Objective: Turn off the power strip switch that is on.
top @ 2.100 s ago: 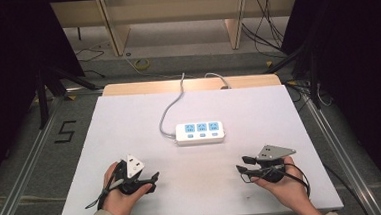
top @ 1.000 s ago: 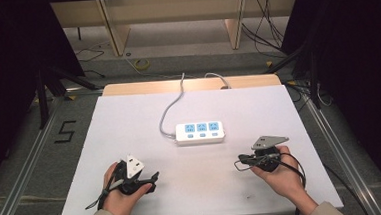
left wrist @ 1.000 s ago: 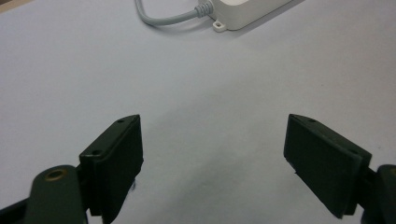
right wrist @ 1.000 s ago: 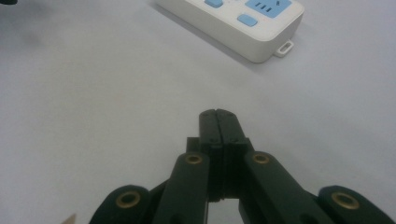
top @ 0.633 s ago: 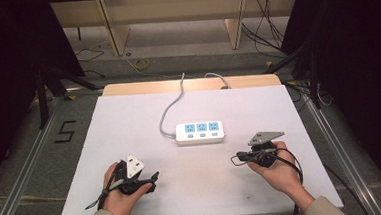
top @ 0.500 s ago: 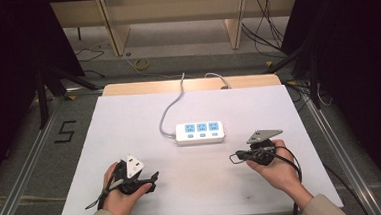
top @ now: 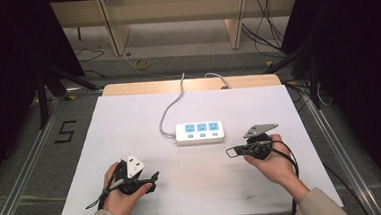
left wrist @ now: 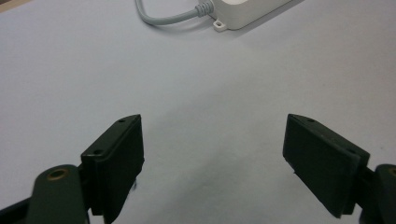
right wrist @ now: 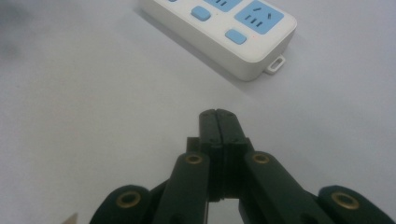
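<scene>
A white power strip (top: 200, 132) with three blue sockets and blue switches lies mid-table, its grey cable (top: 171, 106) running to the far edge. The strip's end shows in the right gripper view (right wrist: 224, 32), and its cable end shows in the left gripper view (left wrist: 243, 9). My right gripper (top: 230, 153) hovers just right of and a little nearer than the strip, pointing left, its jaws pressed together with nothing between them (right wrist: 218, 116). My left gripper (top: 154, 177) rests near the front left of the table, jaws wide apart and empty (left wrist: 212, 154).
The white table (top: 129, 121) has a wooden strip along its far edge. Beyond it stand wooden frame legs (top: 113, 27) and loose cables on the floor. A floor marking "5" (top: 64, 131) lies to the left. Dark curtains flank both sides.
My right hand has moved its gripper away from the front edge and leftward, toward the power strip's right end. The left hand has stayed put.
</scene>
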Demonstrator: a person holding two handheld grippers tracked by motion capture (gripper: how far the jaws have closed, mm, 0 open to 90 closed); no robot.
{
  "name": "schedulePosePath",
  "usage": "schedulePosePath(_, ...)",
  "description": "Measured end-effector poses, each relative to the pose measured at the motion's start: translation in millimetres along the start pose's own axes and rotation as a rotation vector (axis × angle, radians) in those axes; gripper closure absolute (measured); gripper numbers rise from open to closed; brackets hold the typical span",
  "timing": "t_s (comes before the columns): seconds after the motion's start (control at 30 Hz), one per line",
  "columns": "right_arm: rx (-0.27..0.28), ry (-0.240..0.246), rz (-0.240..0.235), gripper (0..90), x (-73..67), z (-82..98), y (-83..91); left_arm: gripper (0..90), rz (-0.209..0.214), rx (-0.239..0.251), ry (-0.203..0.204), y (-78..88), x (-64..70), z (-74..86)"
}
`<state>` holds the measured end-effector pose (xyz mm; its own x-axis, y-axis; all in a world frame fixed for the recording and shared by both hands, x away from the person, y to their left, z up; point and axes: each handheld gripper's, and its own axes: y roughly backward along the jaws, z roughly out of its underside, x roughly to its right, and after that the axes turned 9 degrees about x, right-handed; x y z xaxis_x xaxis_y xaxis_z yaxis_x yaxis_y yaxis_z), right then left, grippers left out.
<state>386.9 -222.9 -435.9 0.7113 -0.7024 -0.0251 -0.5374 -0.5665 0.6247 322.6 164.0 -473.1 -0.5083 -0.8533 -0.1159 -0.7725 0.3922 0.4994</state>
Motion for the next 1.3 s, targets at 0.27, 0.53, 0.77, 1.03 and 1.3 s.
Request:
schedulePosePath(0.27,-0.015,0.004,0.003,90.0,2.5,-6.2,-5.9,20.4,0.002,-0.003,-0.003,0.2,-0.6,0.2)
schedulePosePath(0.53,-0.026,0.005,0.004,90.0,4.2,-12.6,-10.3,20.4,0.0,0.001,0.002,-0.1,-0.2,0.1)
schedulePosePath(0.77,-0.036,0.005,0.008,90.0,6.6,-16.4,-14.7,20.4,0.0,0.001,0.002,-0.4,-0.1,0.1)
schedulePosePath(1.03,-0.047,0.003,0.012,90.0,8.5,-20.6,-18.3,20.4,0.001,0.0,0.0,-0.6,0.0,-0.1)
schedulePosePath(1.3,-0.055,0.004,0.013,90.0,10.6,-25.6,-23.0,20.4,0.0,-0.001,-0.001,-0.6,-0.1,-0.2)
